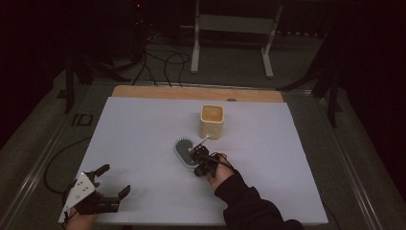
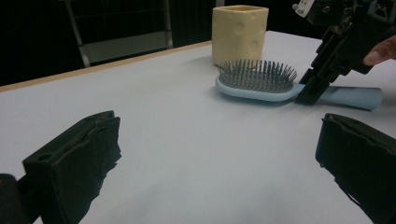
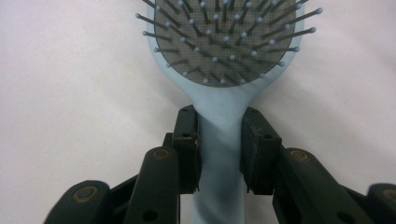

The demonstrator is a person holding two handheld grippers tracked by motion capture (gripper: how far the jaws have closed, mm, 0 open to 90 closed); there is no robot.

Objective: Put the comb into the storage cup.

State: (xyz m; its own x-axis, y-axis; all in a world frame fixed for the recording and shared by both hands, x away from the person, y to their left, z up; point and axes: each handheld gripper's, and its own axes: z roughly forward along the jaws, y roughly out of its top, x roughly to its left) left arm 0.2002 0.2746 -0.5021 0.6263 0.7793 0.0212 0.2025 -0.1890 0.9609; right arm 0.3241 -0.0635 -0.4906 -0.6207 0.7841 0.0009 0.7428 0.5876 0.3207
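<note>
A light-blue hairbrush (image 1: 184, 149) lies bristles up on the white sheet, just in front of a cream square cup (image 1: 212, 122). My right gripper (image 1: 196, 158) is shut on the brush's neck where the handle meets the head. In the right gripper view both pads (image 3: 187, 140) press the sides of the handle of the hairbrush (image 3: 224, 46). My left gripper (image 1: 115, 180) rests near the front left corner of the sheet, open, with nothing between its jaws. The left gripper view looks past the left gripper (image 2: 215, 154) to the hairbrush (image 2: 256, 77), the cup (image 2: 240, 32) and the right gripper (image 2: 310, 91).
A white sheet (image 1: 143, 139) covers the table, leaving a wooden strip (image 1: 191, 92) bare along the far edge. Beyond it stand a metal frame (image 1: 232, 33) and loose cables (image 1: 163, 62) on the floor. A dark stand (image 1: 330, 91) is at the far right.
</note>
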